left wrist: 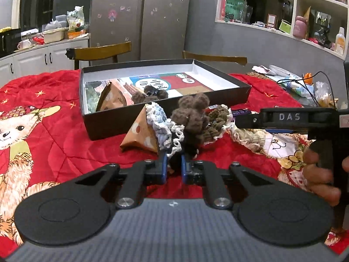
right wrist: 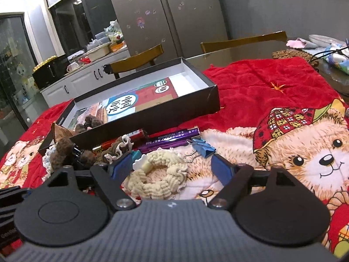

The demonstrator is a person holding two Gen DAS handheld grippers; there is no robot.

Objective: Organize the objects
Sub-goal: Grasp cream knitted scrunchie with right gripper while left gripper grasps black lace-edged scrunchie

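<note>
My left gripper (left wrist: pixel 174 166) is shut on a dark crocheted piece edged with white lace (left wrist: pixel 174 148), at the near end of a heap with a brown crocheted clip (left wrist: pixel 192 113) and a blue-white scrunchie (left wrist: pixel 157 120). A brown triangular paper packet (left wrist: pixel 139 135) lies just left of the heap. My right gripper (right wrist: pixel 170 167) stands open around a cream crocheted scrunchie (right wrist: pixel 157 174) lying on the red blanket, with a gap at the right pad. Behind them is the open black box (left wrist: pixel 165 122), holding another packet and a brown crocheted item.
A blue binder clip (right wrist: pixel 202 148), a purple tube (right wrist: pixel 172 139) and a red tube (right wrist: pixel 122 142) lie between the cream scrunchie and the box wall (right wrist: pixel 152 118). Two wooden chairs (left wrist: pixel 102 52) stand behind the table. Clutter and a cable (left wrist: pixel 305 85) sit at the far right.
</note>
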